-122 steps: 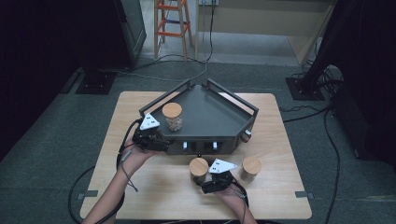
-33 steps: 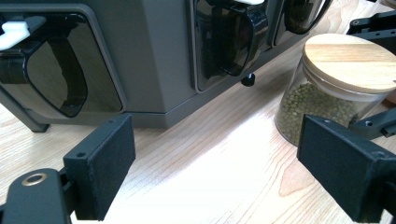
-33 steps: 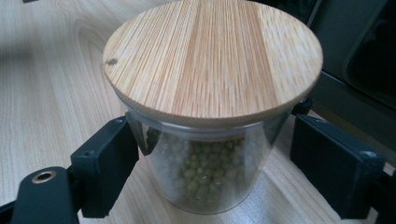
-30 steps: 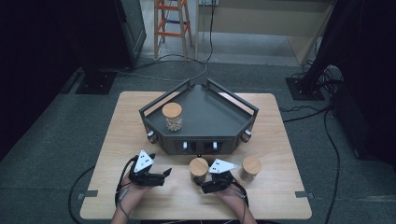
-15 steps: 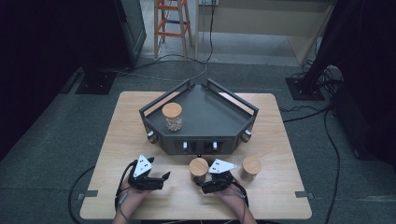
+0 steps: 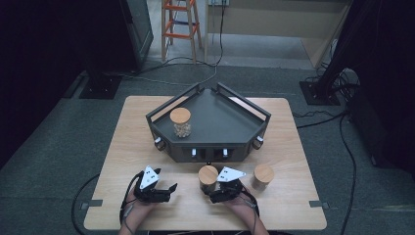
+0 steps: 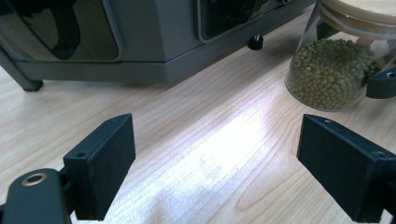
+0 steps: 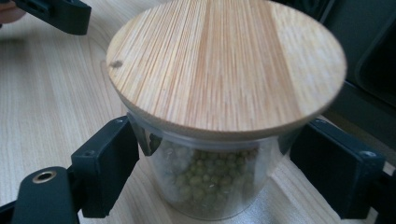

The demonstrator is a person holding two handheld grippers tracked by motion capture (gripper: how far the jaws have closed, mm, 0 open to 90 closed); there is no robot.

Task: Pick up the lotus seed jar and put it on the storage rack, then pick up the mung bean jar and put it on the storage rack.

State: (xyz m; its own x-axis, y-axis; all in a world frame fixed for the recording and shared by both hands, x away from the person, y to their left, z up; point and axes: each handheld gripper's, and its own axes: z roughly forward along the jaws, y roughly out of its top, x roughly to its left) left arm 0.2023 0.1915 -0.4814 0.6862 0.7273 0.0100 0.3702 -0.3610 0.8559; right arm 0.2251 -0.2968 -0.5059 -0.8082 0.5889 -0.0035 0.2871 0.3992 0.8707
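Glass jar of green beans with a bamboo lid (image 8: 219,116) stands on the wooden desk (image 6: 293,205), near-centre, between the right gripper (image 6: 221,191)'s open jaws, ungripped; one jar (image 6: 180,122) already sits in the dark tray (image 6: 215,120); left gripper (image 6: 157,192) open, empty.

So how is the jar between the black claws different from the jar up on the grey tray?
The jar between the right gripper's jaws stands on the table and holds green beans; the jar on the tray stands higher, inside the grey tray, with paler, tan filling. No gripper is near the tray jar. Both are clear glass with round wooden lids, upright.
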